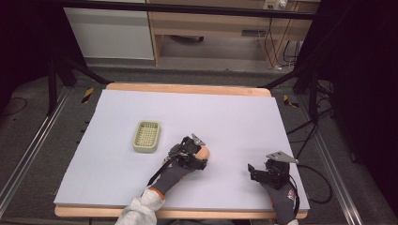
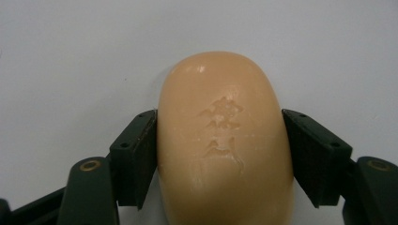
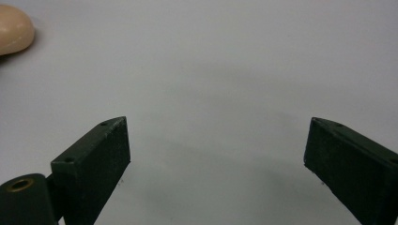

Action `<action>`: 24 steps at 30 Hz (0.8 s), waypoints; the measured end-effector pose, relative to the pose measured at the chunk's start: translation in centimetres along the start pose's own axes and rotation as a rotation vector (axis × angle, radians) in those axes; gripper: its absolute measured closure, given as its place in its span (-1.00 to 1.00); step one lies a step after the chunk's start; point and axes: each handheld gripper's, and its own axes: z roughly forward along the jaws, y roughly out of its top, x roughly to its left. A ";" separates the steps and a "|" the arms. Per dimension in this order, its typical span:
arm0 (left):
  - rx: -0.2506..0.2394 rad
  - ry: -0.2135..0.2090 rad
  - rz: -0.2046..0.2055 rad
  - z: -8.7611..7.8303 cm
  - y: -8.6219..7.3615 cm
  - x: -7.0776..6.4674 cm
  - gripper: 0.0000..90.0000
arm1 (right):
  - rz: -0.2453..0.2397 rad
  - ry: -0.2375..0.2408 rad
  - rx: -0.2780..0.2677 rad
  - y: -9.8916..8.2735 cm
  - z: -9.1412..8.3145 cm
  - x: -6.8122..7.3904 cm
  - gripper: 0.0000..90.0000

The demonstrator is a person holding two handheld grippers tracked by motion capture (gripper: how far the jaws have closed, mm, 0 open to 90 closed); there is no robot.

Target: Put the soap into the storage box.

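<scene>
White table (image 1: 117, 154); stamped soap (image 2: 224, 140) between left tongs (image 2: 220, 150).

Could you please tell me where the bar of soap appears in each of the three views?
High view: soap at centre, at the left gripper.
Left gripper view: soap in the middle, clamped between both fingers.
Right gripper view: soap at the top left corner.
Shared landmark: the white table cover.

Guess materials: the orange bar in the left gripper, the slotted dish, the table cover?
Bar: looks like soap, waxy matte with a soft sheen, embossed characters pressed into its top. The left gripper has both jaws against its sides. Slotted dish: probably moulded plastic, pale yellow-green, uniform colour with a ribbed grid floor. Table cover: smooth matte pale sheet over a wooden board; paper or plastic, can't tell.
</scene>
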 end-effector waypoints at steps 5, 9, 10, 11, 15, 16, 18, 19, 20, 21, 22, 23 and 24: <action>-0.003 0.010 -0.001 0.0 0.0 -0.1 -0.31 | 0.000 0.000 0.000 0.0 0.0 0.0 -0.83; -0.003 0.011 -0.002 0.0 0.0 -0.1 -0.31 | 0.000 0.000 0.000 0.0 0.0 0.0 -0.83; -0.004 0.013 -0.002 0.0 0.0 -0.1 -0.31 | 0.001 0.001 0.000 0.0 0.0 0.0 -0.83; -0.004 0.013 -0.002 0.0 0.0 -0.1 -0.31 | 0.001 0.001 0.000 0.0 0.0 0.0 -0.83; 0.003 0.008 0.005 -0.2 0.0 -0.2 -0.31 | 0.001 0.001 0.001 0.0 0.0 0.0 -0.83; 0.002 0.007 0.010 -0.4 0.0 -0.3 -0.30 | 0.001 0.001 0.000 0.0 0.0 0.0 -0.83; -0.001 0.008 0.011 -0.5 0.0 -0.4 -0.31 | 0.002 0.001 0.000 0.0 0.0 0.0 -0.83; -0.001 0.000 0.016 -0.7 0.0 -0.4 -0.30 | 0.002 0.001 0.000 0.0 0.0 0.0 -0.83; -0.013 0.000 0.014 -1.0 0.1 -0.5 -0.30 | 0.001 0.000 0.002 0.0 0.0 0.0 -0.83; -0.013 0.000 0.014 -1.0 0.1 -0.5 -0.30 | 0.001 0.000 0.002 0.0 0.0 0.0 -0.83; -0.018 -0.004 0.018 -1.5 0.1 -0.5 -0.30 | 0.001 0.000 0.001 0.0 0.0 0.0 -0.83; -0.020 -0.005 0.022 -1.8 0.2 -0.4 -0.30 | 0.001 0.000 0.001 0.0 0.0 0.0 -0.83; -0.018 -0.004 0.027 -2.0 0.2 -0.4 -0.30 | 0.002 0.000 0.001 0.0 0.0 0.0 -0.83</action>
